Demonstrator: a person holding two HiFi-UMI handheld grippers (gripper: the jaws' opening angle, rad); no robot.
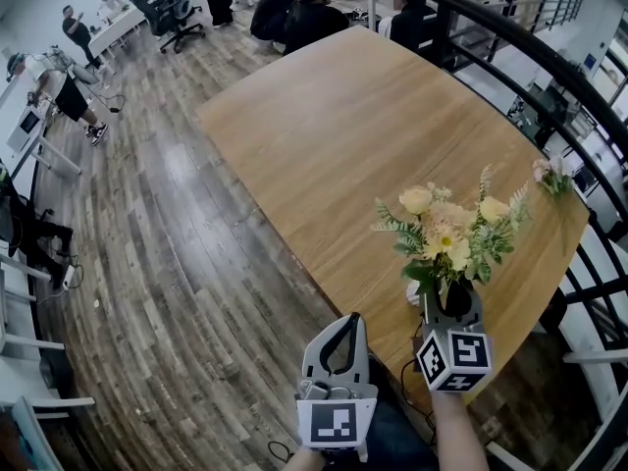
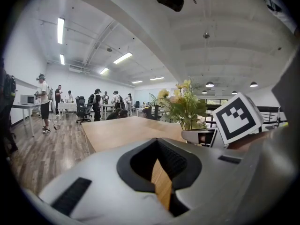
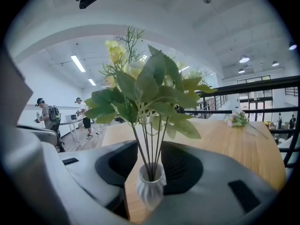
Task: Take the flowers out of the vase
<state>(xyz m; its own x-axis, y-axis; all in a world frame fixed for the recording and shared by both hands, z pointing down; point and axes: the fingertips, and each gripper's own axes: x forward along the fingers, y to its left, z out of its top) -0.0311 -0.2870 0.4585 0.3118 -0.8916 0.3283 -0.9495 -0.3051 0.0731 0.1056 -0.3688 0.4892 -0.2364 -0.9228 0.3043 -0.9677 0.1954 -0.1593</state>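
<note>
A bunch of yellow and cream flowers with green leaves stands in a small white ribbed vase near the front edge of the wooden table. My right gripper is open, one jaw on each side of the vase; a strip of table shows between the vase and the left jaw. In the right gripper view the thin stems rise out of the vase between the jaws of the right gripper. My left gripper hangs off the table's near edge, shut and empty. In its own view the left gripper points at the table, with the flowers to the right.
A small pink and white sprig lies at the table's right edge beside a black railing. Several people sit at the far end of the table. Wood plank floor lies to the left, with desks and chairs beyond.
</note>
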